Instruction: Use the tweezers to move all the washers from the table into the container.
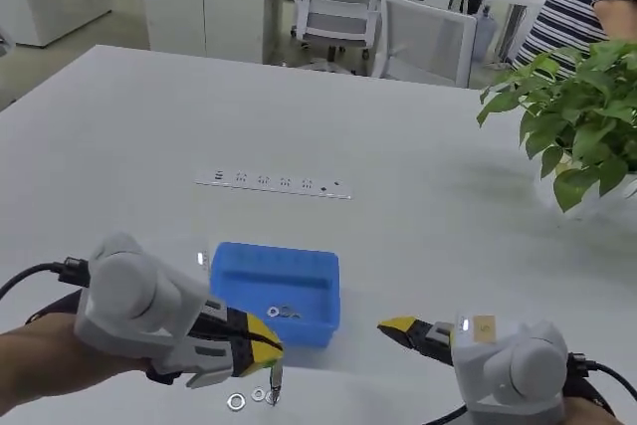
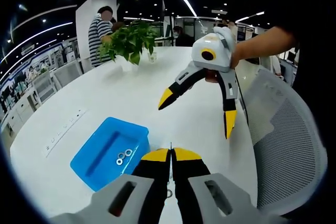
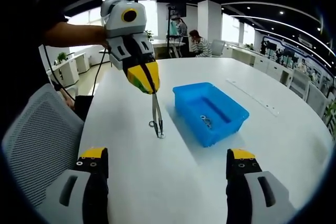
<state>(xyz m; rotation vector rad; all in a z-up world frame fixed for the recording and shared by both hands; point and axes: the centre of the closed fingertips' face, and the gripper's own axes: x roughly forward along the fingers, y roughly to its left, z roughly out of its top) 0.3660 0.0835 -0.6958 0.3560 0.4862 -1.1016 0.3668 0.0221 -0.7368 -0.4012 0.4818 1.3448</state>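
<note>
Washers (image 1: 236, 402) — a few loose on bench (image 1: 398, 146) just beside blue container (image 1: 277, 249), others inside | tweezers (image 3: 156, 116) pinched in left gripper (image 3: 144, 80), tips lowered onto loose washers for pickup | right gripper (image 2: 197, 115) spread, empty, held clear.

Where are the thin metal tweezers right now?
The tweezers hang from the shut left gripper in the right gripper view, tips down by loose metal washers on the white table, beside the blue plastic container.

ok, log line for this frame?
left gripper: shut on tweezers | tips: down by table washers | right gripper: open, holding nothing | container: holds washers
</note>
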